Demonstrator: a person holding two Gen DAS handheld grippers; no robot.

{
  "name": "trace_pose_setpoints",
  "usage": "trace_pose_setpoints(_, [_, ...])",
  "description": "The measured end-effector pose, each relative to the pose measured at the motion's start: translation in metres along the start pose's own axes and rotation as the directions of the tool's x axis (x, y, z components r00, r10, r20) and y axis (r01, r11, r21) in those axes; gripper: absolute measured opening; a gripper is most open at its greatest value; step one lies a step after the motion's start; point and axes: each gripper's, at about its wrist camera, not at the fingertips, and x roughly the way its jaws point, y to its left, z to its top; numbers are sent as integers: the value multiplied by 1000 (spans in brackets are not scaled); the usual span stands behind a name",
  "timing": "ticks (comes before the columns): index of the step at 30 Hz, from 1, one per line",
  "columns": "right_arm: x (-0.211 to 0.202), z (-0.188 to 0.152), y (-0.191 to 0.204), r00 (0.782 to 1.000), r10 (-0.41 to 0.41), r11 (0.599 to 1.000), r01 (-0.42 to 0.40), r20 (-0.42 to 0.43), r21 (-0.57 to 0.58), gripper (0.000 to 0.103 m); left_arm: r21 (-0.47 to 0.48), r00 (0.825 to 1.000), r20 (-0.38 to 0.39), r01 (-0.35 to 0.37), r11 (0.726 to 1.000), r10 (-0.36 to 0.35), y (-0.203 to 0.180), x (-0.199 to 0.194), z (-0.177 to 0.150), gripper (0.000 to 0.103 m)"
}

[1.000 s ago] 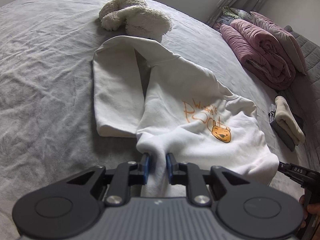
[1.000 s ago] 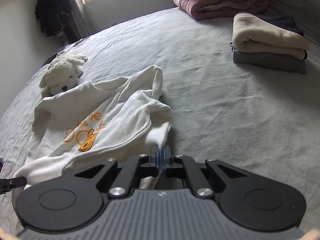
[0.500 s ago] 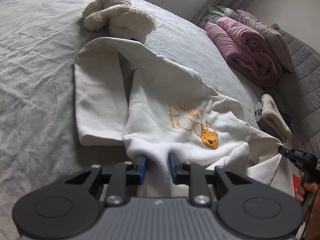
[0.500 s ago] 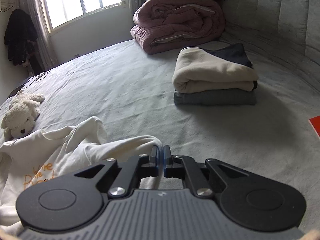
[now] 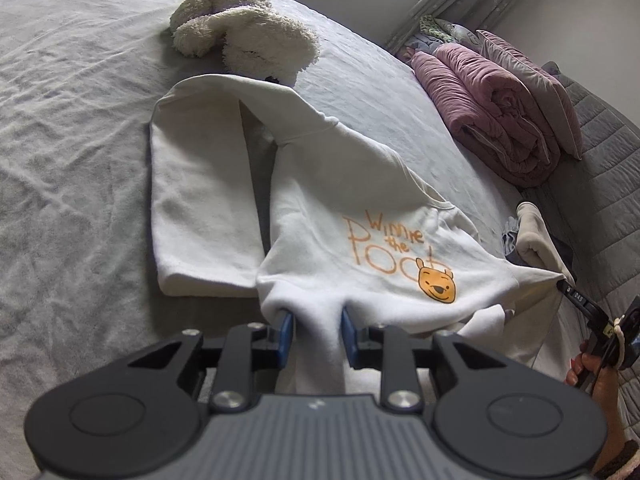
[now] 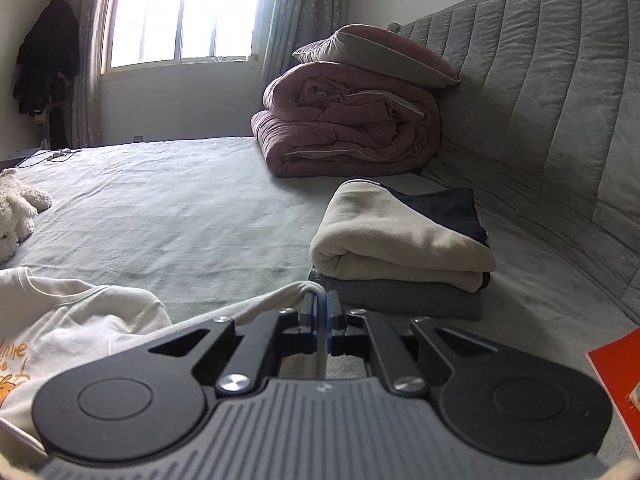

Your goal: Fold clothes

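Observation:
A white sweatshirt [image 5: 344, 216] with an orange bear print lies on the grey bed, one sleeve folded flat to its left. My left gripper [image 5: 316, 330] is shut on a thick bunch of its near hem. In the left wrist view the right gripper [image 5: 562, 283] pinches the sweatshirt's other corner and stretches the hem taut. The right wrist view shows my right gripper [image 6: 321, 312] shut on a thin white fold of the sweatshirt [image 6: 80, 328], lifted above the bed.
A fluffy white toy dog [image 5: 248, 36] lies beyond the sweatshirt. A stack of folded clothes [image 6: 400, 256] sits near the headboard, with a rolled pink quilt [image 6: 344, 120] and pillow behind. A red item [image 6: 620, 380] lies at the right. A hand [image 5: 596, 376] holds the right gripper.
The right gripper has swung up and to the right with its corner, pulling the hem taut. The left gripper keeps its hold and has shifted a little over the bed.

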Motion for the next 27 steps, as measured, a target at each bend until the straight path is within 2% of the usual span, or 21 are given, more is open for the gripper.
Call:
trace_pose_setpoints(10, [20,38,-3,998,-30,998,33,61,-47,4,37,999,7,48,998,-48,-7,0,-1,30])
trace_pose_setpoints(12, [22,41,3,998,-28,997,32,49,-76,4,32,999,4,42,999,-42,-6,2,0,30])
trace_pose_setpoints(16, [19,36,9,1000,18,999,-19,-5,-45,9,17,1000,8,30,999,-30,-6,4,3,31])
trace_pose_setpoints(17, [18,34,10,999,29,999,-29,-17,-40,14,19,1000,11,24,1000,-24,-7,4,3,34])
trace_pose_setpoints(18, [16,32,11,999,39,999,-40,-32,-35,15,21,1000,12,15,1000,-16,-7,5,4,39])
trace_pose_setpoints(24, [-2,28,11,982,132,991,-129,-133,34,15,20,1000,1,-15,1000,15,-8,9,8,45])
trace_pose_setpoints(25, [-5,28,11,978,149,988,-143,-147,50,22,14,1000,-4,-19,1000,19,-7,10,8,45])
trace_pose_setpoints(26, [-9,27,11,973,166,985,-158,-159,66,38,4,1000,-9,-22,1000,22,-7,10,8,46])
trace_pose_setpoints(27, [-14,27,11,969,184,982,-173,-167,80,45,-11,1000,-14,-24,1000,24,-6,11,8,47])
